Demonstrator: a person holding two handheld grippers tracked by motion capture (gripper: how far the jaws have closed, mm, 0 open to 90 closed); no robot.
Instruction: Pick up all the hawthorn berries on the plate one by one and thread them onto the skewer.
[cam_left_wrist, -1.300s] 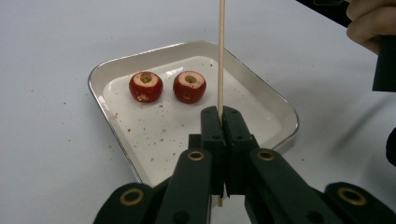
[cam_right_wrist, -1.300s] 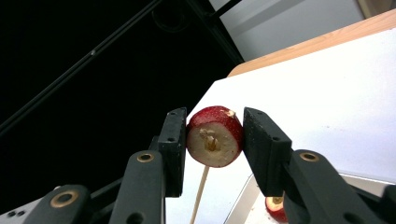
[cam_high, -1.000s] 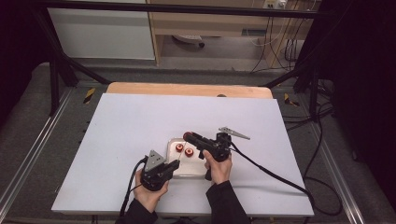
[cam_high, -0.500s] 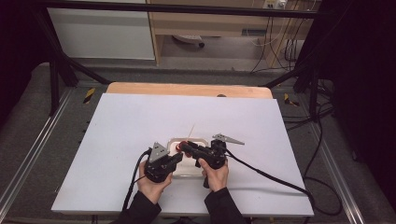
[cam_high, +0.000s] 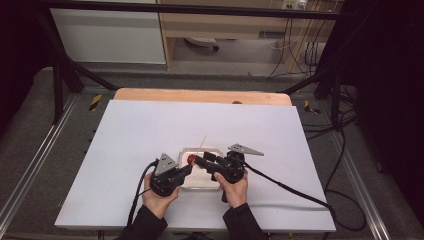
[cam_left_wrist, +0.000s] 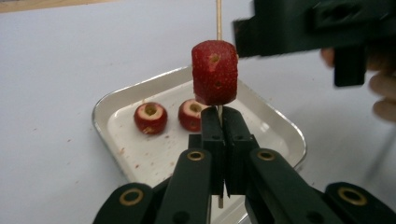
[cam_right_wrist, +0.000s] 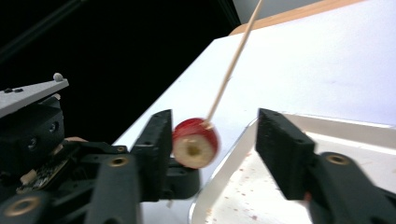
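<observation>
We judge the step to be threading strawberries onto a skewer. Our left gripper is clamped on the skewer's lower end, holding it upright over the tray, with 1 strawberry already on it just above the jaws. Our right gripper stands wide, jaws either side of that berry without touching. 2 cored strawberries lie in the tray. Next we likely pick up another and line its hole up with the tip. The skewer's tip is cut off in both gripper views.
</observation>
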